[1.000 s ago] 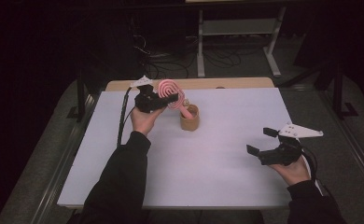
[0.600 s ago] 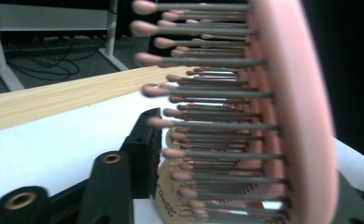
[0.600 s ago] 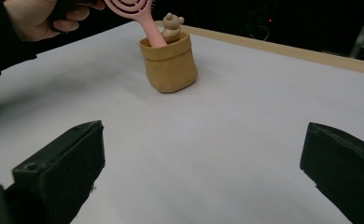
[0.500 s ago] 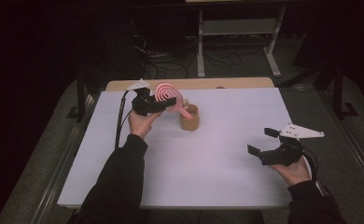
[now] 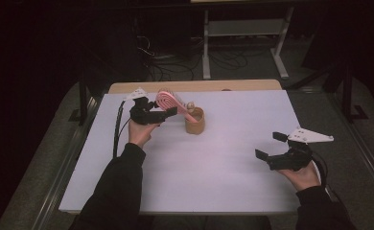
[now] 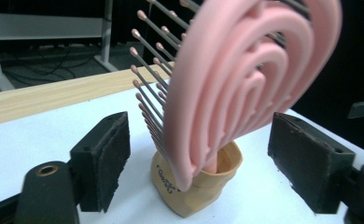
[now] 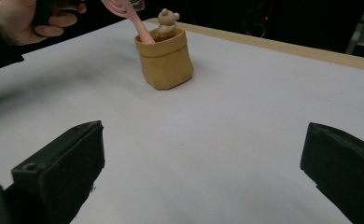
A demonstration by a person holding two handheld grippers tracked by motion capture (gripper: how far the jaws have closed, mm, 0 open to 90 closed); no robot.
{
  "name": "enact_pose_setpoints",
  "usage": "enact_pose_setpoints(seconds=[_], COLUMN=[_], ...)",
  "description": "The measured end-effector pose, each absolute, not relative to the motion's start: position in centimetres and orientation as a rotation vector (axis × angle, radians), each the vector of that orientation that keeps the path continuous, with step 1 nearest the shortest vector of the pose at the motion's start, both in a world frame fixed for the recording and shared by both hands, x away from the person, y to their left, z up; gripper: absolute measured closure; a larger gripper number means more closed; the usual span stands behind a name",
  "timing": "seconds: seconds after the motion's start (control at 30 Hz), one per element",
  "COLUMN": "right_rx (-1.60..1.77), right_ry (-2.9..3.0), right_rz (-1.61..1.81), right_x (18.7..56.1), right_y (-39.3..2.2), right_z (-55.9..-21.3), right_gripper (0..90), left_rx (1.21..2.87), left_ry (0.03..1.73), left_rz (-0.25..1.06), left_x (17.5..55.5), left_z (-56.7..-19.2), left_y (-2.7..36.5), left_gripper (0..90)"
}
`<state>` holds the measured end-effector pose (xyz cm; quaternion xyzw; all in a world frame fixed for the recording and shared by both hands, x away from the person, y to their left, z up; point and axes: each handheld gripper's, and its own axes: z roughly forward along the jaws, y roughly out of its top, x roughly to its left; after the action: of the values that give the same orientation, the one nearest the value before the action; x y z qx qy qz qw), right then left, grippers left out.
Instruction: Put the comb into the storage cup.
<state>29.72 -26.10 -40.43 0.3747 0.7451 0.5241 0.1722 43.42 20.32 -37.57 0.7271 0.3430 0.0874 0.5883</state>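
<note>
My left gripper (image 6: pixel 199 154) has just been opening, freeing the brush (image 6: pixel 245 79) standing in the cup (image 6: pixel 196 186) at twelve o'clock; my right gripper (image 7: pixel 203 172) gapes empty.

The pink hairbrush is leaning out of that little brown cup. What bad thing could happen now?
The pink hairbrush stands tilted in the small brown cup, its big head far out over the rim, so it might tip the cup over or slip out. The left gripper has just been opening, with its pads off the brush but close beside it, so pulling away could knock it.
</note>
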Motion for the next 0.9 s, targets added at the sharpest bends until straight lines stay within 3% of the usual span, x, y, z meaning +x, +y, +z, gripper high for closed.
enact_pose_setpoints(seconds=[0.47,0.9], right_rx=[1.069,1.069], right_ry=[2.126,2.127], right_rz=[1.472,1.467], right_x=[29.8,29.8], right_y=[-26.2,-26.1], right_z=[-40.7,-40.7], right_gripper=[0.0,0.0], left_rx=[1.702,1.745], left_ry=[0.797,0.742], left_rz=[0.198,0.263], left_x=[42.4,40.9], left_z=[-37.6,-37.1], left_y=[21.3,22.1], left_gripper=[0.3,0.0])
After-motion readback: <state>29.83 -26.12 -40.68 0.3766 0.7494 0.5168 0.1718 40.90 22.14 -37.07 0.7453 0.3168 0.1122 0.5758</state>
